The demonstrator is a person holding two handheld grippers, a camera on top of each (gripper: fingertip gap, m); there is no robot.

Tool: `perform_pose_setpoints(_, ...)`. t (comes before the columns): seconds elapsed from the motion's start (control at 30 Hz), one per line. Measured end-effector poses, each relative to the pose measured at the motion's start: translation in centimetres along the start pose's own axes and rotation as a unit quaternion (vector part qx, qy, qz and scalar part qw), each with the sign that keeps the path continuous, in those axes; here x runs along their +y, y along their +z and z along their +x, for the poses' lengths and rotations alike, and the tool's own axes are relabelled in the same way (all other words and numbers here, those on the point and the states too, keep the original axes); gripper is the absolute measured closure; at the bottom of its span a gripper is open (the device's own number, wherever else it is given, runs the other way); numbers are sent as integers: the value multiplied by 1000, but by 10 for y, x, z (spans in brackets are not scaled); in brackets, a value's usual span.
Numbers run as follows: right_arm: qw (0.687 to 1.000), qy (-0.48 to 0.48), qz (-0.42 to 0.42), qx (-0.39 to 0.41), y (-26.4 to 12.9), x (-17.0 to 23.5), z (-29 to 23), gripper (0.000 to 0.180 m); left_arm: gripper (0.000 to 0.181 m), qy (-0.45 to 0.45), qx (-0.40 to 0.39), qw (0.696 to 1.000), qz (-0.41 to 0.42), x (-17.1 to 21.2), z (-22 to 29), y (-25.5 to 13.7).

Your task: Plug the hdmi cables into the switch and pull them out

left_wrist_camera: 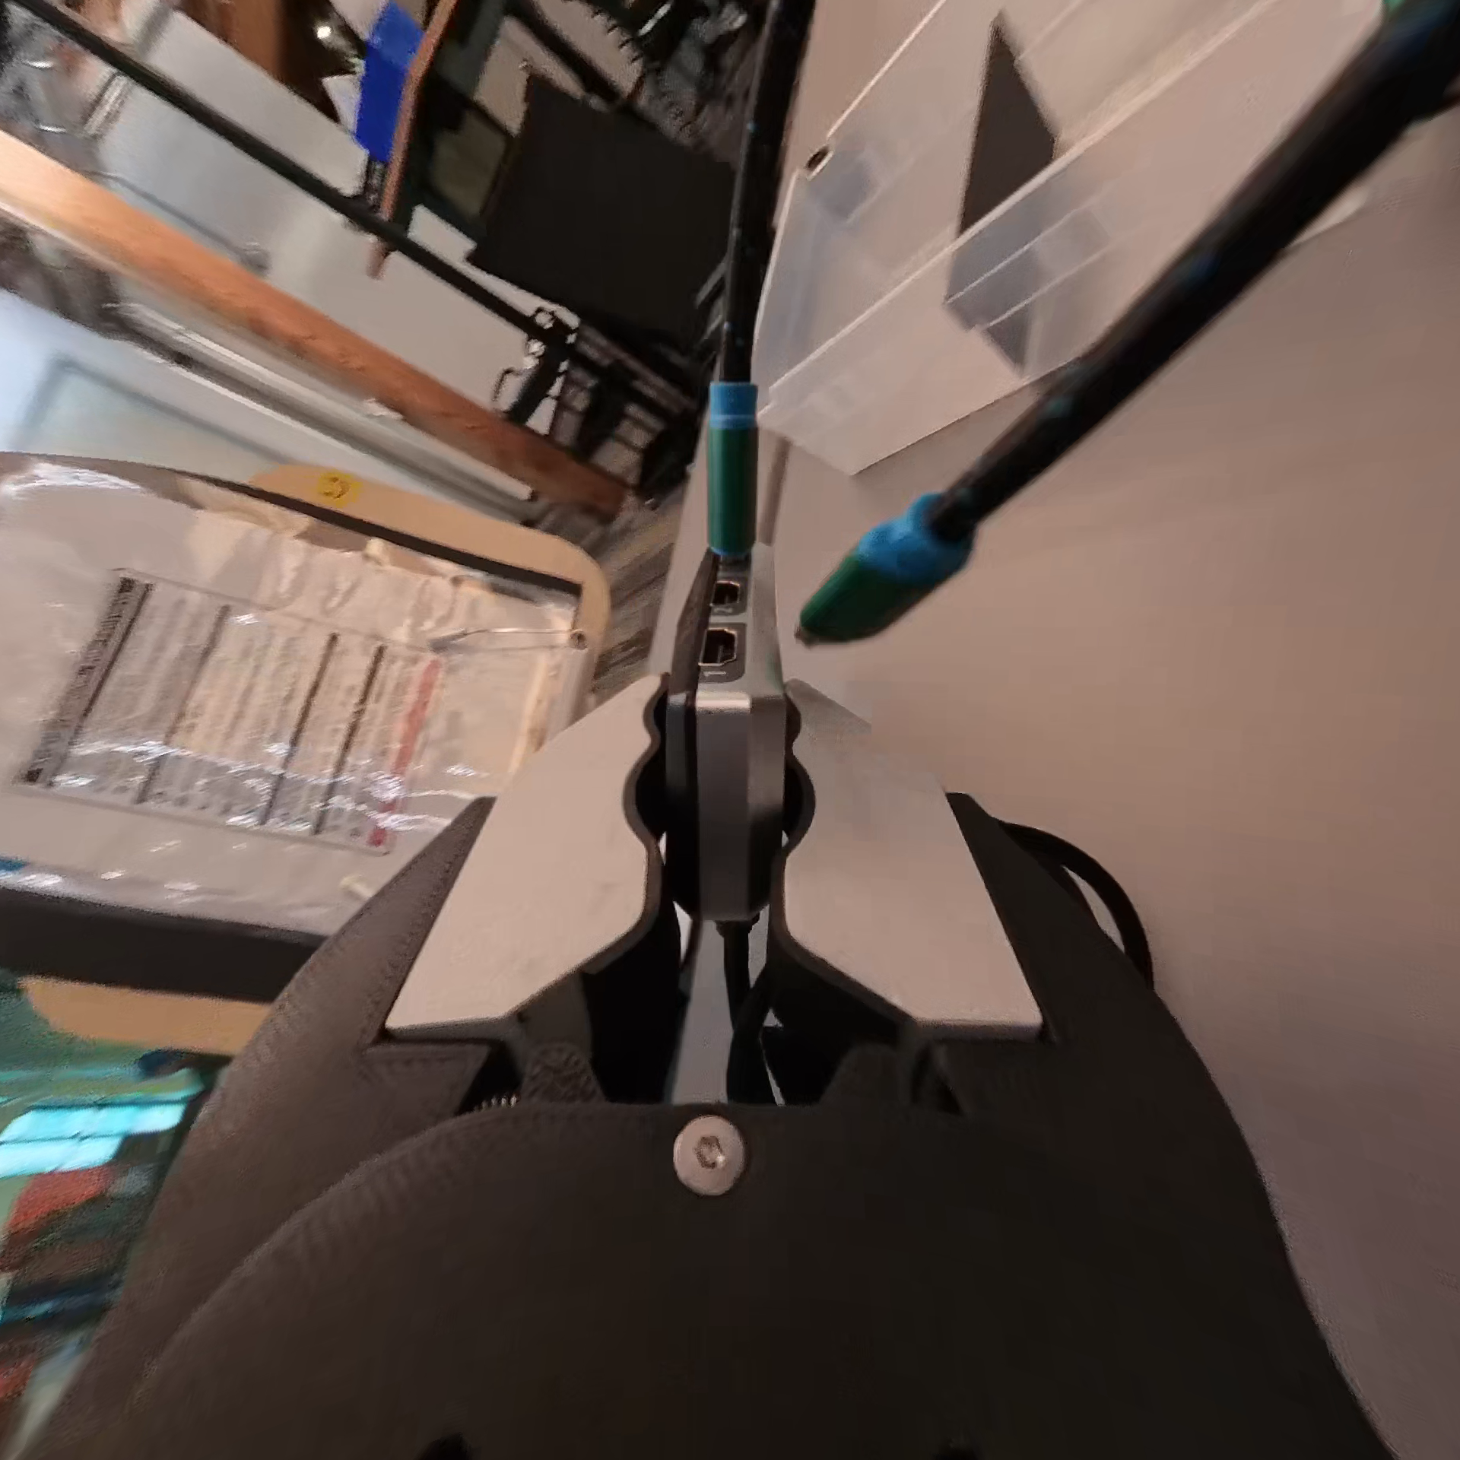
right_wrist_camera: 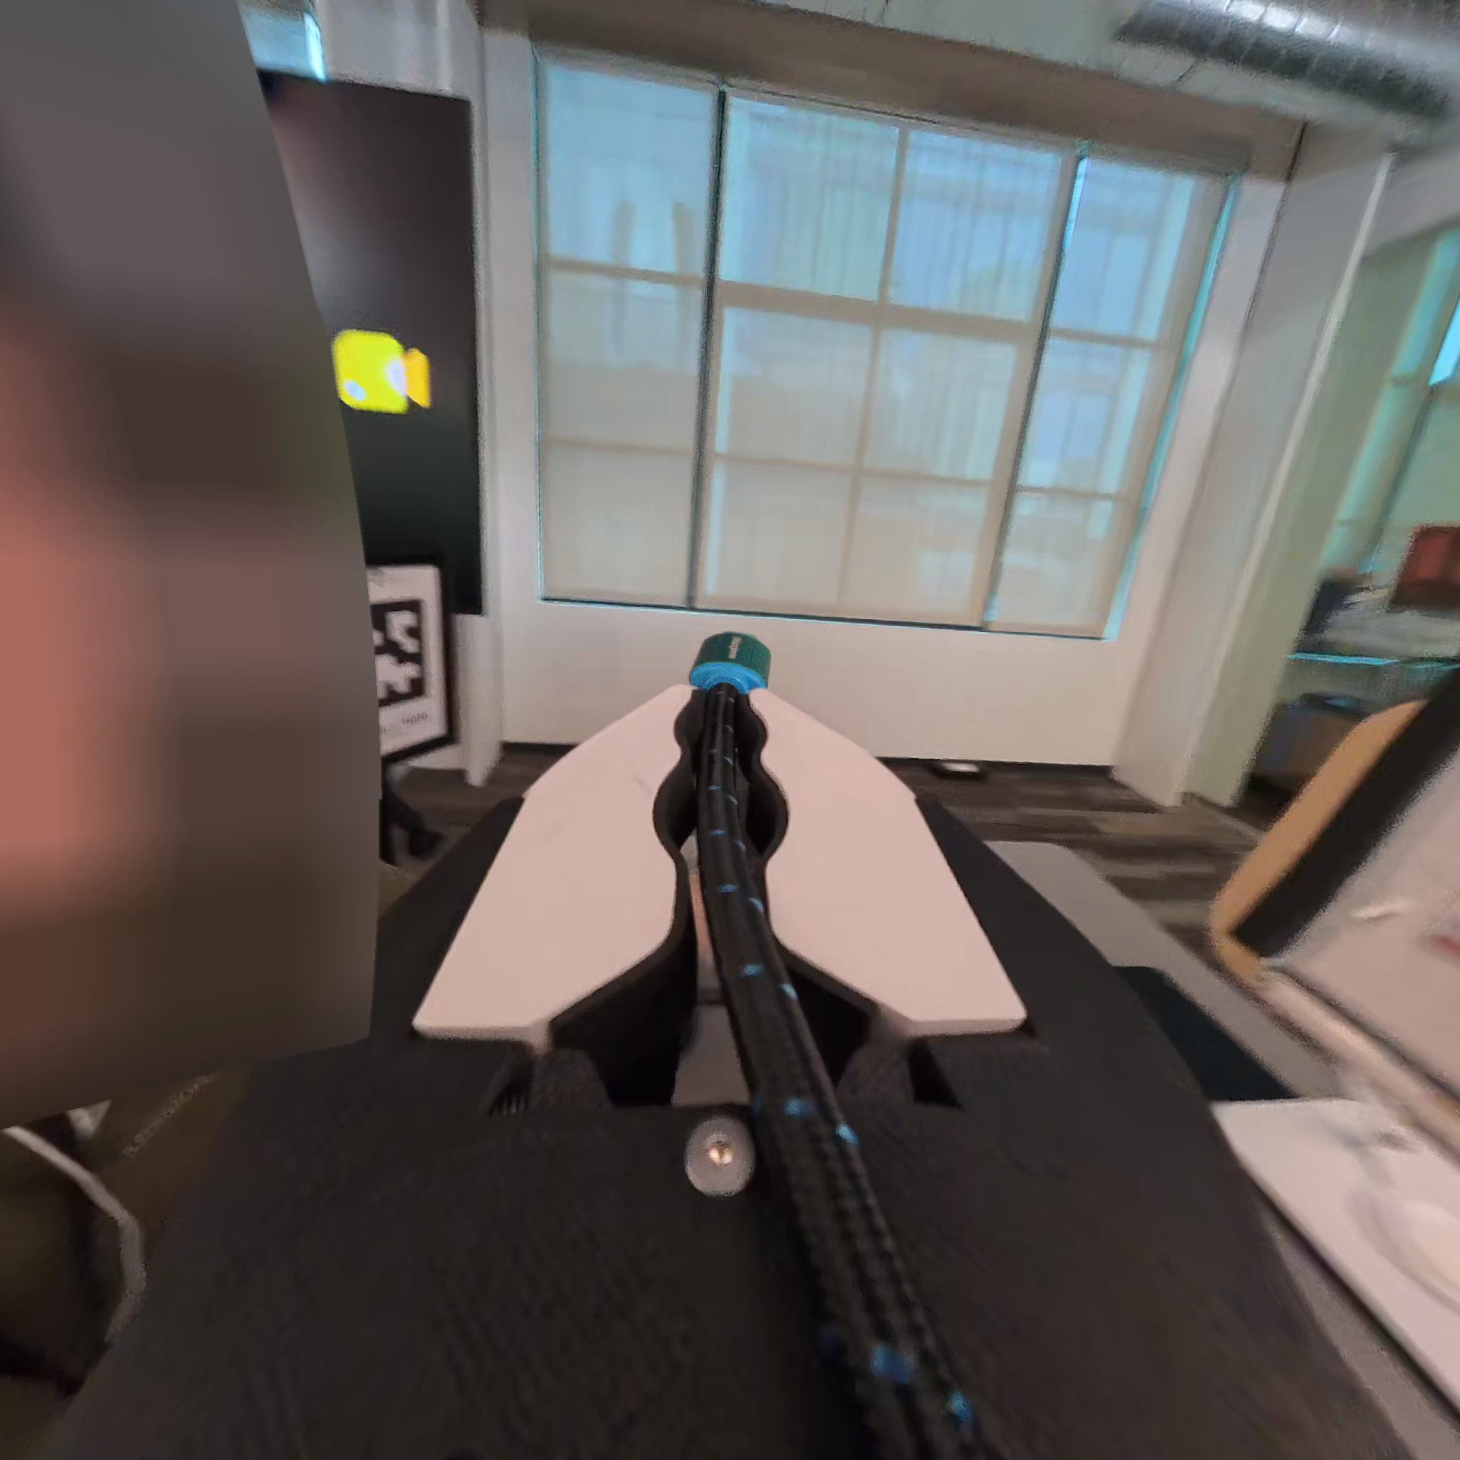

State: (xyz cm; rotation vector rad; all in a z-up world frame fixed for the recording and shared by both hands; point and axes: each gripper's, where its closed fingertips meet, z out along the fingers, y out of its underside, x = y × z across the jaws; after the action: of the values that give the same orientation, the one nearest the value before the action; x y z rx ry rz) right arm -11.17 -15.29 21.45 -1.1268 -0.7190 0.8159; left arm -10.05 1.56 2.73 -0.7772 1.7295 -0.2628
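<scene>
1. The left claw (left_wrist_camera: pixel 725 703) is clamped on the grey switch (left_wrist_camera: pixel 723 782), its two fingers pressed against the switch's flat sides, so the box stands on edge between them.
2. Two ports (left_wrist_camera: pixel 724 624) on the switch's far edge face away from the camera; beyond them a green-and-blue HDMI plug (left_wrist_camera: pixel 733 474) sits at the farthest port, its black cable running onward.
3. A second HDMI plug (left_wrist_camera: pixel 877 581), also green and blue, hangs free just right of the switch, tip angled toward it.
4. The right claw (right_wrist_camera: pixel 723 699) is closed on that braided black cable (right_wrist_camera: pixel 739 893) just behind the plug (right_wrist_camera: pixel 728 660), which juts past the fingertips.
5. The left wrist view is rolled sideways: the pale desk (left_wrist_camera: pixel 1185 711) rises on the right, carrying clear plastic bins (left_wrist_camera: pixel 948 300).
6. The right claw points level toward a large gridded window (right_wrist_camera: pixel 869 355), white walls and dark carpet.
</scene>
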Motion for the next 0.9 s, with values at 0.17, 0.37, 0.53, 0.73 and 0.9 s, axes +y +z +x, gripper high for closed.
perform_pose_setpoints(0.17,937,-298,-168,64,-3,11,41,172,158,-32,90,994,50,-25,19,-13)
perform_pose_setpoints(0.37,792,-482,-366,-72,11,84,26,172,158,-51,218,973,58,-45,50,-35)
perform_pose_setpoints(0.53,709,-545,-422,-145,15,124,0,171,158,-43,277,958,64,-56,69,-45)
perform_pose_setpoints(0.73,652,-576,-465,-161,0,134,0,171,158,-21,301,952,52,-59,80,-50)
perform_pose_setpoints(0.9,628,-605,-452,-186,1,136,-12,172,158,-22,335,940,61,-64,90,-56)
